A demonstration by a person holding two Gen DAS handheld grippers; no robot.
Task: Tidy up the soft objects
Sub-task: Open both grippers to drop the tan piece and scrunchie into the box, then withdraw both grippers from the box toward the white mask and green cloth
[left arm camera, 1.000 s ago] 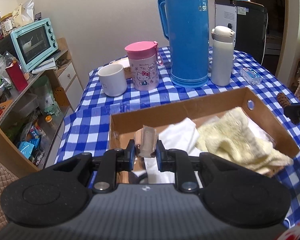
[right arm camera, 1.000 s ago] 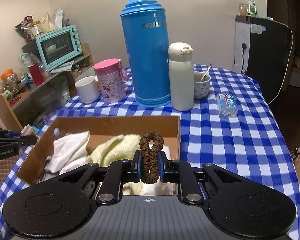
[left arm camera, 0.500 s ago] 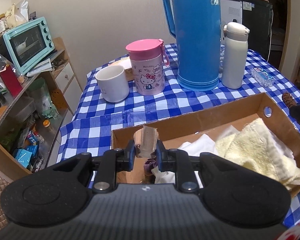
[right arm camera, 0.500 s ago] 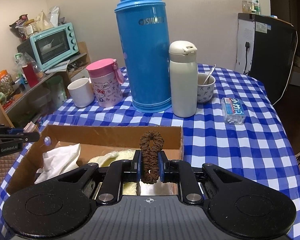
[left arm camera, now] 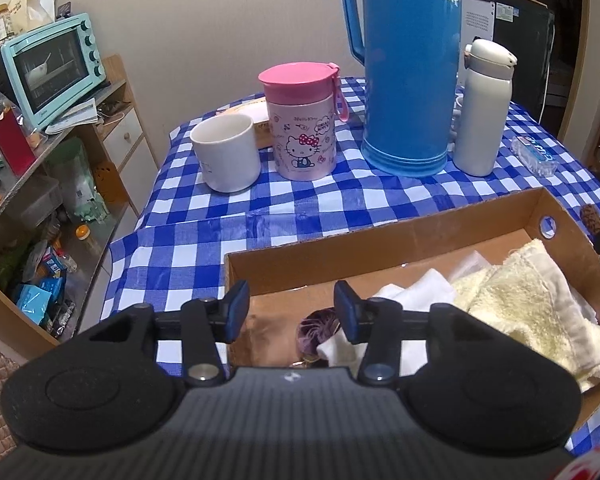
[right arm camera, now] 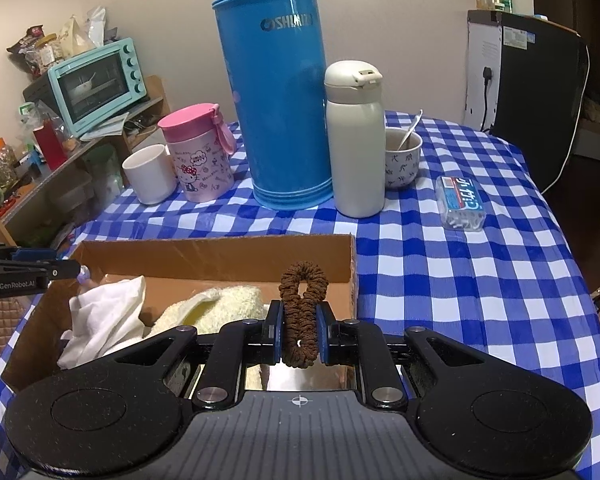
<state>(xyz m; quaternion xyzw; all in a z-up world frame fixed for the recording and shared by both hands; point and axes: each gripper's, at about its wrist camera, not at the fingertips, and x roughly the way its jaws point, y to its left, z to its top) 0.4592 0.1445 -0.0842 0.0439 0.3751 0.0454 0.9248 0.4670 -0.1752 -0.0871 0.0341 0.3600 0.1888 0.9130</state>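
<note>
Over the cardboard box (left arm camera: 400, 236), left tongs (left arm camera: 291, 312) angled down, jaws opening, nothing between; right tongs (right arm camera: 299, 334) likewise angled, clenched on brown scrunchie (right arm camera: 302, 312).

You have open room over the near-left corner of the cardboard box (left arm camera: 400, 240), where bare floor shows beside a purple scrunchie (left arm camera: 318, 326). The white cloth (right arm camera: 104, 316) and the cream towel (left arm camera: 540, 304) fill the rest. Past the far wall, 4 vessels block the way: the white mug (left arm camera: 226, 152), pink cup (left arm camera: 302, 120), blue thermos (right arm camera: 276, 92) and white bottle (right arm camera: 356, 140). Bare checked tablecloth (right arm camera: 460, 280) lies free to the box's right.
</note>
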